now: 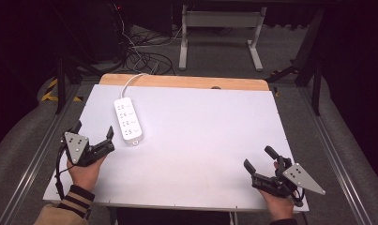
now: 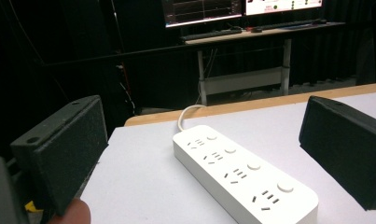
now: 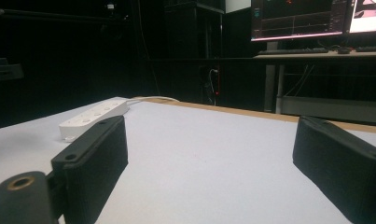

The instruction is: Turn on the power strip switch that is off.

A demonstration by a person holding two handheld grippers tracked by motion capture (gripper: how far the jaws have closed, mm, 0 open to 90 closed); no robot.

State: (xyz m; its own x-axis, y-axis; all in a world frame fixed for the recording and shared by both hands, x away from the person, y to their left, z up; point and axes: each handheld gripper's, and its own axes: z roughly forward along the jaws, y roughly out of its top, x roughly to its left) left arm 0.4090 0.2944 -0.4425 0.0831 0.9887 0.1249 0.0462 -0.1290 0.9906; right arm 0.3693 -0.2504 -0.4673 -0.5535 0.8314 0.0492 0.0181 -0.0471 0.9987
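A white power strip [image 1: 128, 120] with several sockets lies on the left part of the white table top [image 1: 200, 140], its white cable [image 1: 130, 80] running off the far edge. My left gripper [image 1: 94, 132] is open at the table's left edge, just short of the strip, and nothing is between its jaws. In the left gripper view the power strip [image 2: 244, 170] lies close ahead between the spread jaws. My right gripper [image 1: 259, 158] is open near the front right corner, holding nothing. In the right gripper view the power strip [image 3: 93, 115] shows far off to the left.
A wooden strip [image 1: 186, 82] edges the table's far side. Beyond it stand a white-legged desk frame [image 1: 219, 33] and tangled cables [image 1: 144, 54] on the floor. Monitors [image 2: 241, 8] glow on a desk behind. Metal rails [image 1: 36, 150] run along both sides of the table.
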